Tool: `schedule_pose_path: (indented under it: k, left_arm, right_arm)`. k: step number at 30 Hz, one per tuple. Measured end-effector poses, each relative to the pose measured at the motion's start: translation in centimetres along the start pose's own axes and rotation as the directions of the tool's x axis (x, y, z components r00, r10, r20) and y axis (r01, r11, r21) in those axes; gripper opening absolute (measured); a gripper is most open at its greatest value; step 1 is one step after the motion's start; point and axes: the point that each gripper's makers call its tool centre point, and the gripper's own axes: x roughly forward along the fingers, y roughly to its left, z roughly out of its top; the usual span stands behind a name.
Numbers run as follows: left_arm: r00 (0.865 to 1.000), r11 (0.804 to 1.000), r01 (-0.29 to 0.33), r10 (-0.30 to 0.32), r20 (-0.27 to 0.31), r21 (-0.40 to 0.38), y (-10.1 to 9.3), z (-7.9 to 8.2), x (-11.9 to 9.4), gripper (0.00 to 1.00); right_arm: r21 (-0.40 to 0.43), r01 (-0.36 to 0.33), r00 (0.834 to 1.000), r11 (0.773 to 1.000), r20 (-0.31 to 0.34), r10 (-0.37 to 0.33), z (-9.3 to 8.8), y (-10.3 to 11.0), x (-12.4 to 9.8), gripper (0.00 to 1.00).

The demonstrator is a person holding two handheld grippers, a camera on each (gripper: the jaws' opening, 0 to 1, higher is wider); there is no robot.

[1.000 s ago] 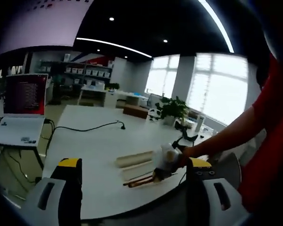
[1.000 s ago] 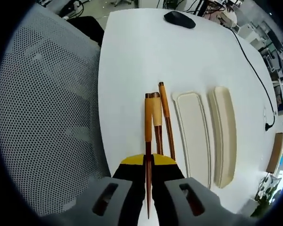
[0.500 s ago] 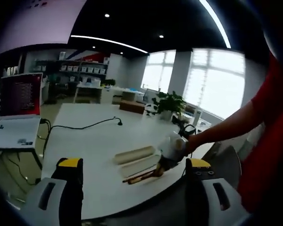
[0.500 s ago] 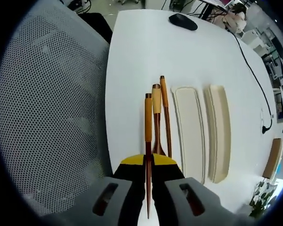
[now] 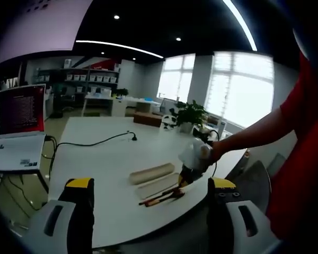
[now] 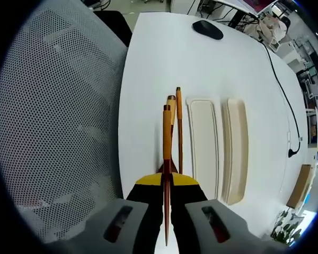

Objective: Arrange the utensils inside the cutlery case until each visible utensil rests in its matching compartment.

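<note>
The right gripper [image 6: 166, 182] has its jaws pressed together on a slim wooden utensil [image 6: 166, 138], held near mid-shaft and lifted above the white table [image 6: 153, 63], its yellow-banded end pointing away. Such a stick looks light, stiff and smooth, likely to pivot or slide in a pinch, so a hold near its middle seems soundest. Two more wooden utensils [image 6: 176, 127] lie on the table just left of the cutlery case [image 6: 204, 143], an open cream tray with nothing visible in it; its lid [image 6: 234, 148] lies just beyond the case. Well back from the case, the left gripper [image 5: 148, 219] hangs with jaws spread wide and holds nothing; from there the case [image 5: 158, 185] sits near the table's edge.
</note>
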Motion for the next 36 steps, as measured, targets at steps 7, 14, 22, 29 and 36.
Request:
schedule_pose_path:
  k: [7,14,22,29,36]
  left_arm:
    - [1.0,1.0,-0.001,0.001,-0.002,-0.01,0.2,-0.2,0.0,0.9]
    - [1.0,1.0,-0.007,0.007,-0.008,-0.002,0.3,-0.2,0.2,0.9]
    - [0.998,0.998,-0.03,0.032,-0.048,0.06,0.6,-1.5,-0.3,0.9]
    - [0.998,0.999,-0.036,0.038,-0.059,0.031,0.7,-2.5,-0.9,0.9]
    - [0.997,0.999,-0.043,0.045,-0.062,0.025,0.6,-2.6,-1.0,0.9]
  right_arm:
    - [-0.035,-0.006,1.0,0.999,-0.018,0.005,-0.3,-0.8,-1.4,0.0]
    - [-0.029,0.003,1.0,1.0,-0.015,-0.004,-0.3,-1.4,-2.1,0.0]
    - [-0.018,-0.019,0.999,1.0,-0.028,0.018,-0.6,-2.1,-2.5,0.0]
    - [-0.022,-0.025,0.999,0.999,-0.027,0.025,-0.7,-3.3,-3.3,0.0]
    - [-0.026,-0.03,1.0,0.999,0.003,0.03,0.0,-4.9,-4.6,0.0]
